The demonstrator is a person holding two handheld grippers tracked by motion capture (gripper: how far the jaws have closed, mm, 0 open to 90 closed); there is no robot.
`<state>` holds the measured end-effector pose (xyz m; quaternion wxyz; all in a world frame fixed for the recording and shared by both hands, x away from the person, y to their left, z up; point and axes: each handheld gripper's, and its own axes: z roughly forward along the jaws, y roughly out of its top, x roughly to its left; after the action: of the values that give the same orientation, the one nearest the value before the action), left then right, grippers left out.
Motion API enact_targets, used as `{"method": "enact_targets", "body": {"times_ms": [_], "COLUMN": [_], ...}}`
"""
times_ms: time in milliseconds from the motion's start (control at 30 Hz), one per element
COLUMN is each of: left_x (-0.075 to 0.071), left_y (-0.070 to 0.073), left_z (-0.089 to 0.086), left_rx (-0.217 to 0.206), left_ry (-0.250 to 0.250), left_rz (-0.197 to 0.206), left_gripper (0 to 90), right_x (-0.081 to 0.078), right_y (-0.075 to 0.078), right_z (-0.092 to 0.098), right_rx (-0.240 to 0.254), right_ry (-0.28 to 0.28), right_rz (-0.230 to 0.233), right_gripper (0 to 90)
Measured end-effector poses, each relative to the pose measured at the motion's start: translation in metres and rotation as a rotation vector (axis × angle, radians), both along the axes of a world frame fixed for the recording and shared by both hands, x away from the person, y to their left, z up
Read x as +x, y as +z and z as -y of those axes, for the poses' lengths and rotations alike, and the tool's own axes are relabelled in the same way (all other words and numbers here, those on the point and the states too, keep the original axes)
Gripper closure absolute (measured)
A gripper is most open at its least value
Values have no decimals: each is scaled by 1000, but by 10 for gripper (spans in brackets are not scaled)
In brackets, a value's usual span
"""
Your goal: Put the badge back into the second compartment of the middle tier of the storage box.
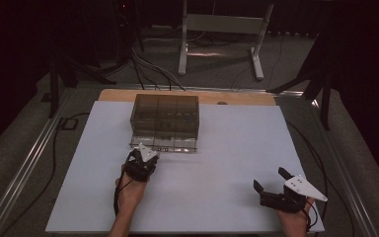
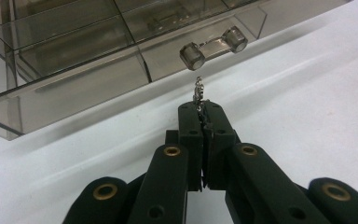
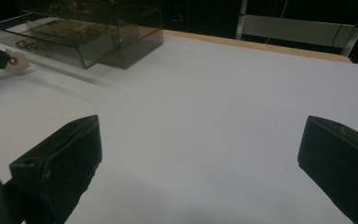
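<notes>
High view. Left tongs (image 1: 145,154): clenched, set just short of the pulled-out bottom drawer (image 1: 164,143) of a smoky transparent plastic drawer box (image 1: 165,116). Drawer already drawn open toward the tongs. Right tongs (image 1: 271,180): released, jaws wide, empty, resting well apart to the right near the table's near edge. White rectangular table (image 1: 227,148): broad bare surface between the two tongs and on every side of the box; far edge lies just behind the box.

Left gripper view. Left tongs (image 2: 204,109) grasping a small silvery metal chain-like trinket (image 2: 198,93), which sticks out past the tips. Directly ahead and a little above: the drawer's clear bar handle (image 2: 213,45). Judged progress: drawer open, trinket picked up; placing it in a compartment and shutting the drawer remain. The drawer's front wall stands between tips and compartments, so the trinket likely must be lifted over it.

Right gripper view. Right tongs (image 3: 200,144) apart, nothing between; open white table ahead, drawer box (image 3: 121,32) far off to the upper left.
</notes>
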<state>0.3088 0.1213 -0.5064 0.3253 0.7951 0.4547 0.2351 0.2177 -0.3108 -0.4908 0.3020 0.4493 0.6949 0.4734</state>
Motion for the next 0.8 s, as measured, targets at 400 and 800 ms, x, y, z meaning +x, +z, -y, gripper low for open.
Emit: {"method": "enact_targets", "body": {"times_ms": [400,800], "left_x": [-5,-7], "left_y": [8,21], "left_z": [-3,-5], "left_rx": [-18,-40], "left_ry": [-5,-13], "left_rz": [9,29], "left_gripper": [893,893], "right_x": [0,0], "right_y": [0,0], "right_z": [0,-1], "right_rx": [1,4], "right_ry": [1,0], "right_rz": [0,-1], "right_gripper": [0,0]}}
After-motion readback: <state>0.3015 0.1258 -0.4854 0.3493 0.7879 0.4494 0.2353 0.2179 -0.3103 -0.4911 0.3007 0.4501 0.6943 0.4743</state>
